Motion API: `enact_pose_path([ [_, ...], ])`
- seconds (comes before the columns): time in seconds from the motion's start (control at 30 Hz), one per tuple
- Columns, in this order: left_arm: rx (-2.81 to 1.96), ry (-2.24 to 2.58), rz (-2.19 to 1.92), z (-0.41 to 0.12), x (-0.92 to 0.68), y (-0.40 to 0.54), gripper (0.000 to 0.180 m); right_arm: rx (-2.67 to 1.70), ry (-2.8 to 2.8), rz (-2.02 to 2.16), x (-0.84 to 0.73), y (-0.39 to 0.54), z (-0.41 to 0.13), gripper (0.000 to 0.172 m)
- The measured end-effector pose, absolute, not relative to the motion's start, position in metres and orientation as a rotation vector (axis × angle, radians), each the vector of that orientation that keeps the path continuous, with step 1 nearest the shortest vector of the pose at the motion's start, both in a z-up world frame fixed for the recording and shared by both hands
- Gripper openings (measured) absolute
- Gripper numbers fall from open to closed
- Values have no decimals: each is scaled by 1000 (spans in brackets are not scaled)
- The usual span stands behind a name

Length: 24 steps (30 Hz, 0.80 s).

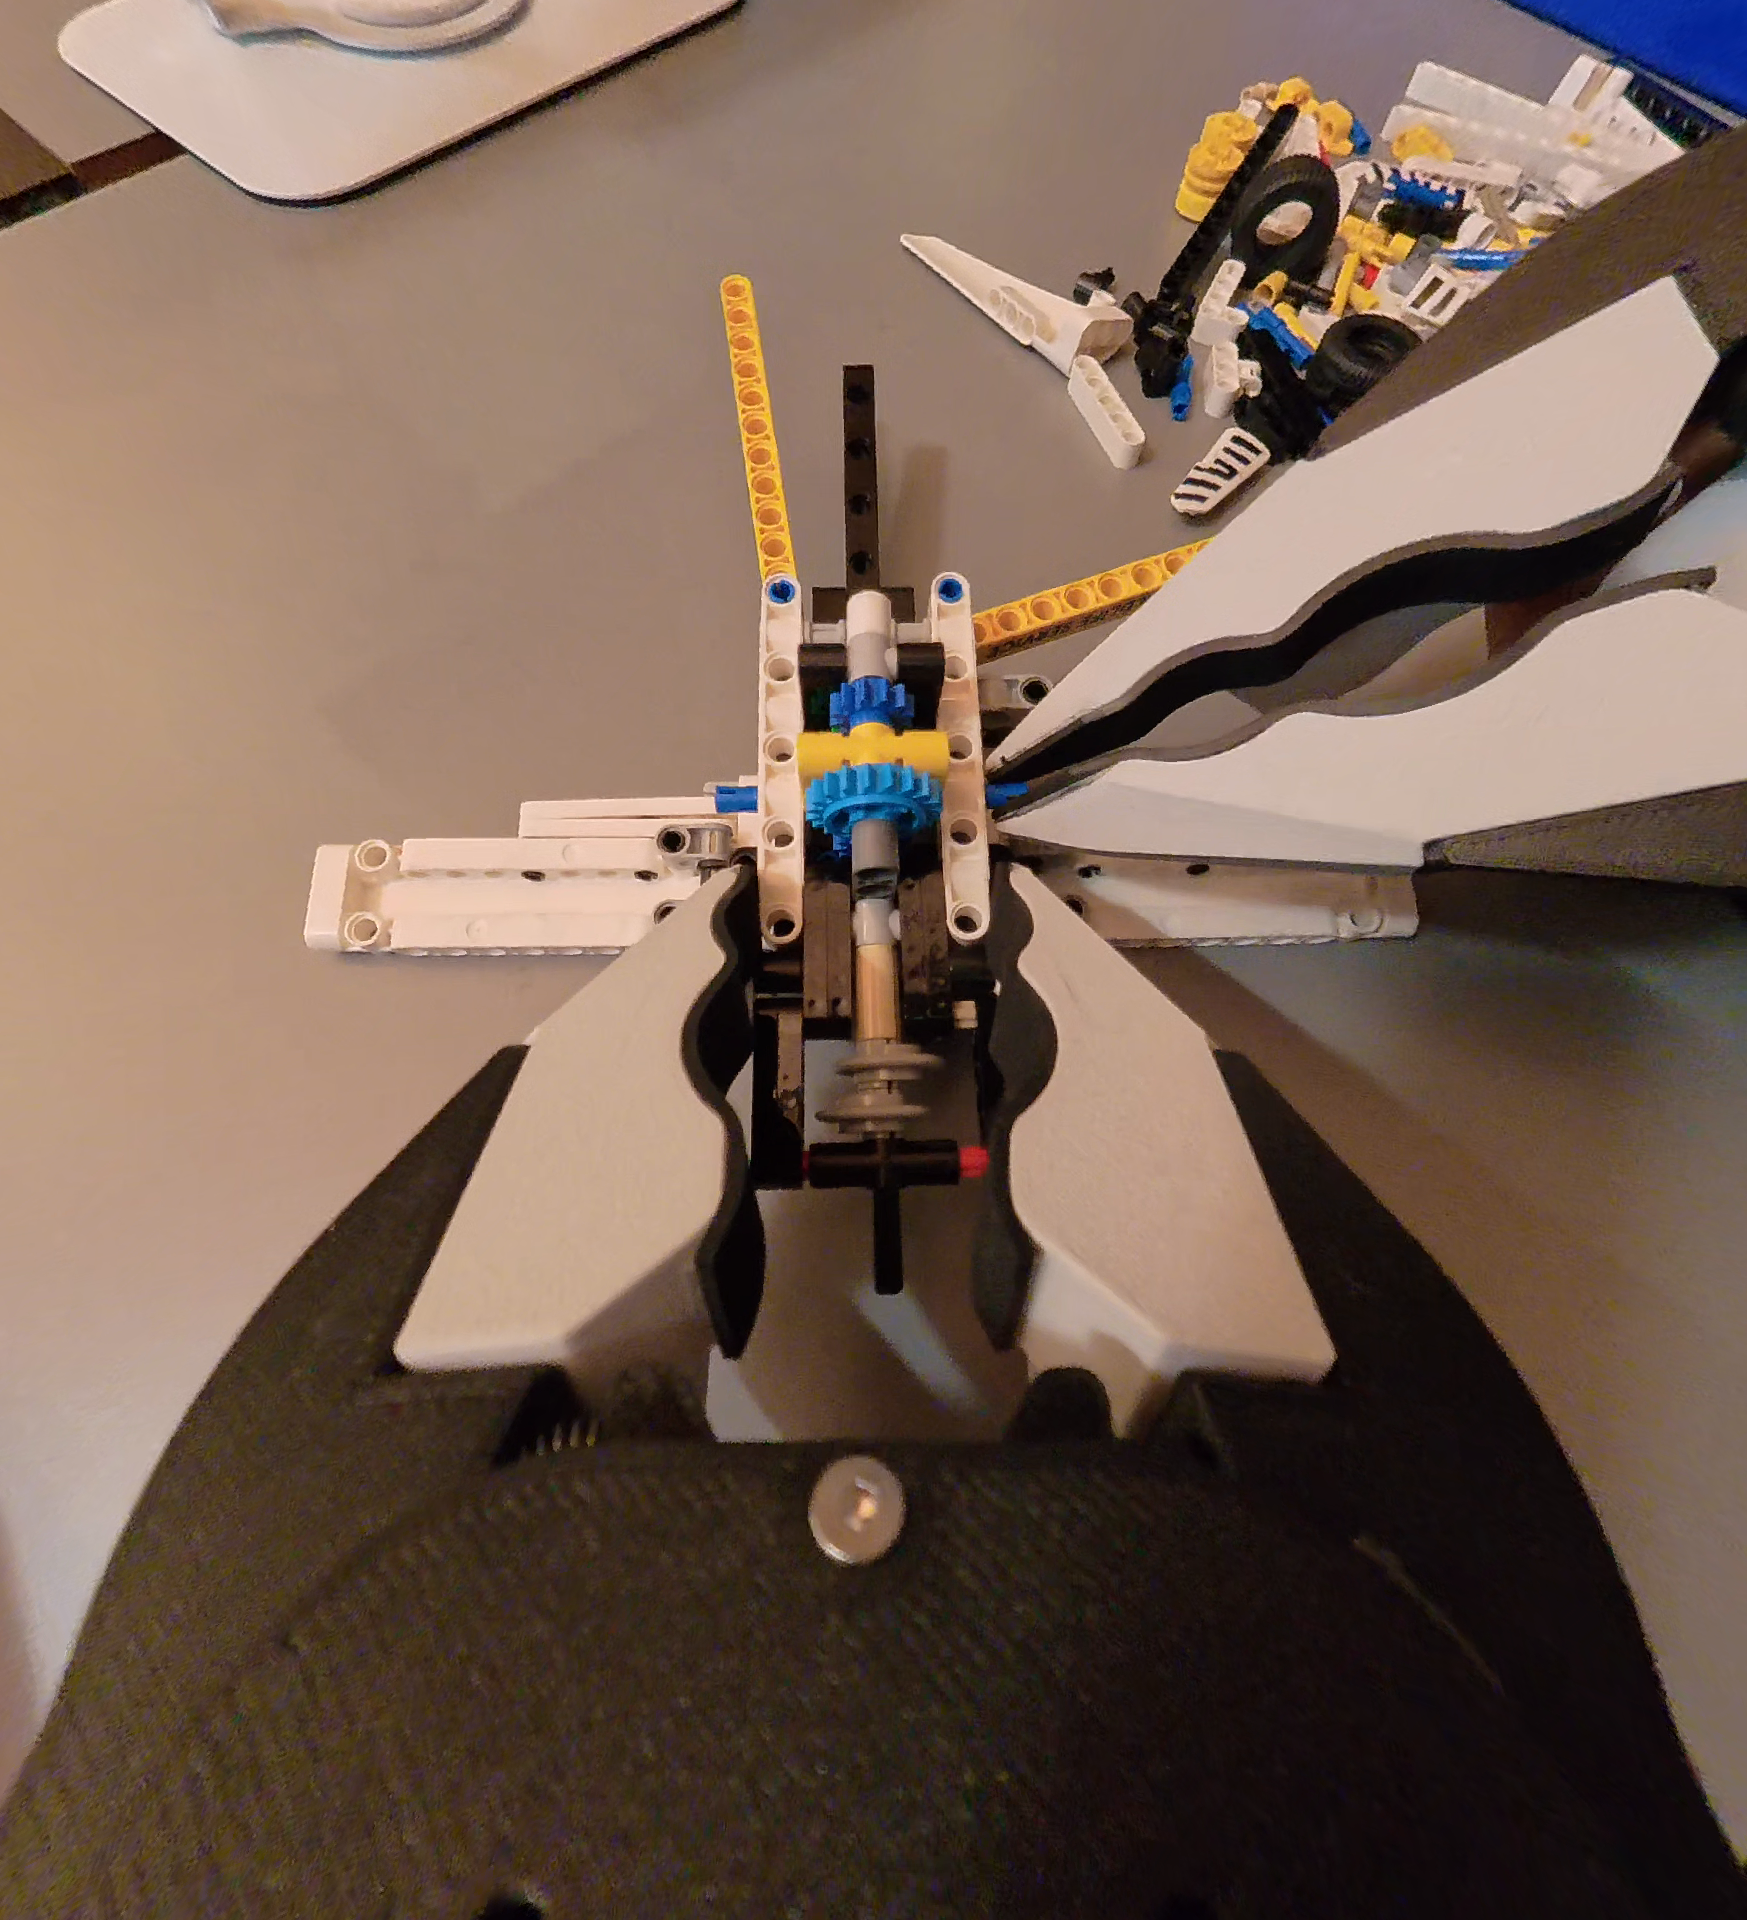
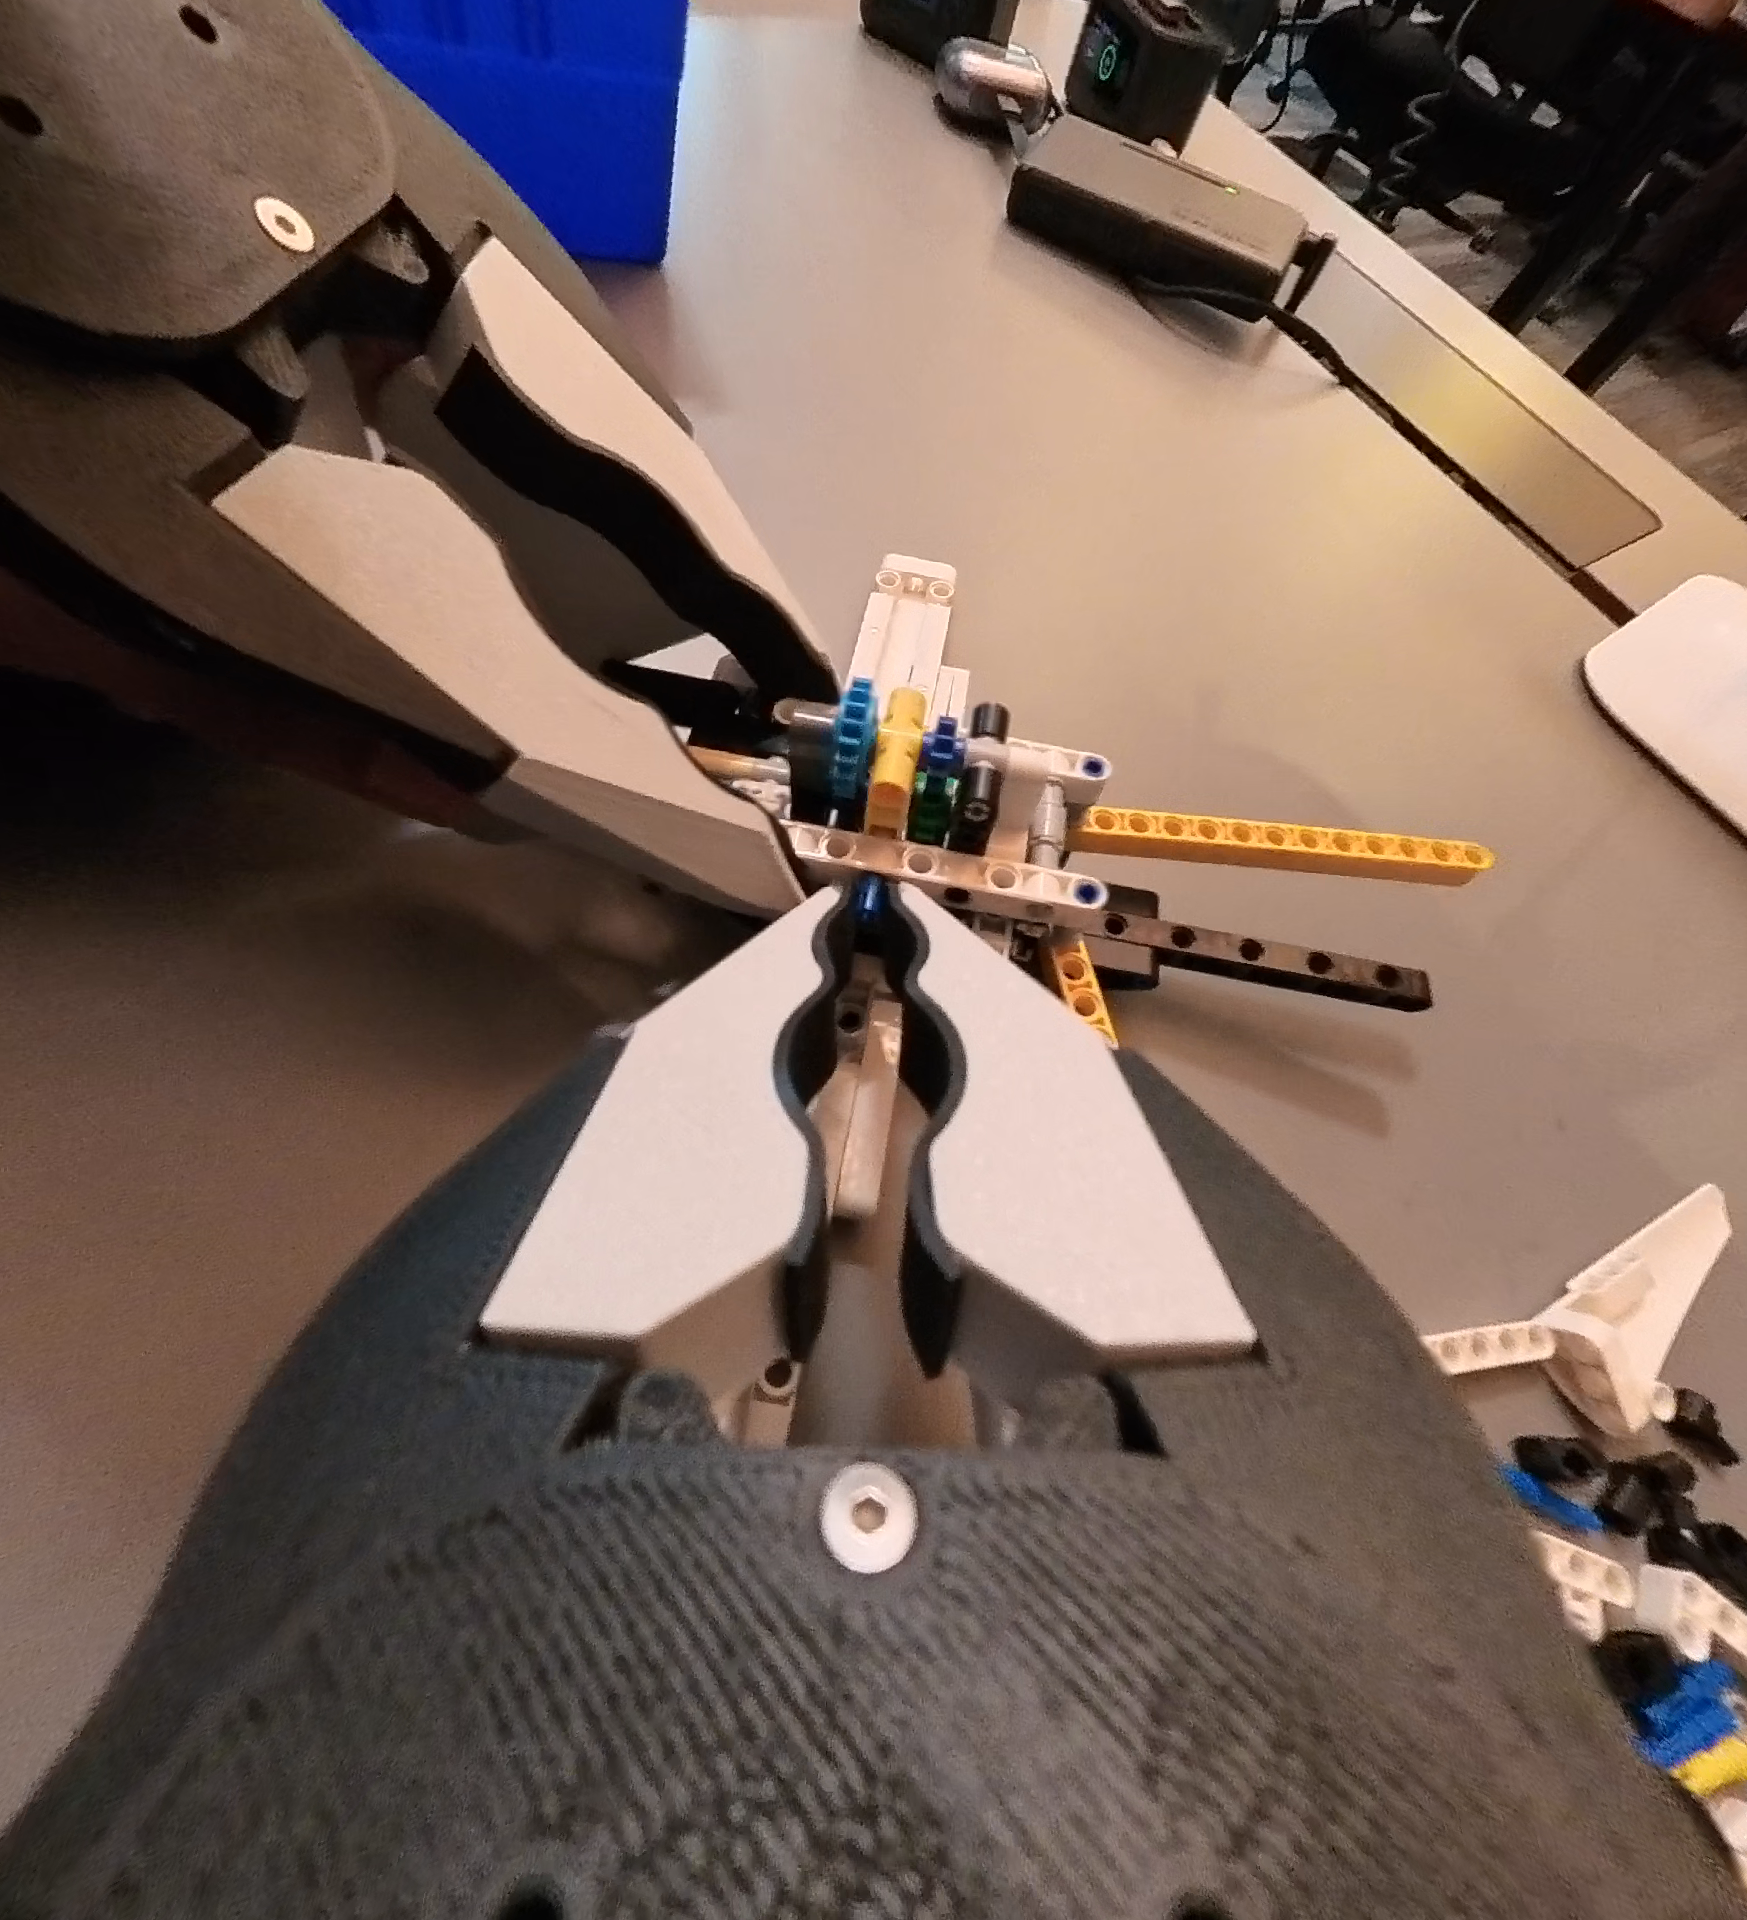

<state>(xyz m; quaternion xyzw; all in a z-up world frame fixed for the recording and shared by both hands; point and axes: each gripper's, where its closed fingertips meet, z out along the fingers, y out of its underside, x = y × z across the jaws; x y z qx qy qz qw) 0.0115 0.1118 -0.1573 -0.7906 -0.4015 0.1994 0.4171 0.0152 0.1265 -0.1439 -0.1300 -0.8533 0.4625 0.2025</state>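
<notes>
Jaws of the left gripper clamped the black rear part of a brick-built gearbox model, one pad pressed on each side, while the right gripper had its jaws pinched on a small blue pin sticking out of the model's white side beam.

The grey table carried everything. The model sat near its middle, its long axis running straight away from the left gripper, with the central shaft along that line. White beams stuck out from both flanks. Two yellow beams and a black beam pointed away from the far end, the yellow ones splayed apart. On the shaft sat a light blue gear, a yellow connector and a smaller dark blue gear, in line.

A loose pile of parts lay well apart, to the right. A white mat lay at the far edge.
</notes>
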Motion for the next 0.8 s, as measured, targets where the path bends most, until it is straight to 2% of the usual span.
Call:
enact_pose_path([
  [0.8,-1950,-1088,528,-157,13,119,43,-549,-2378,1295,19,137,-146,2],
])
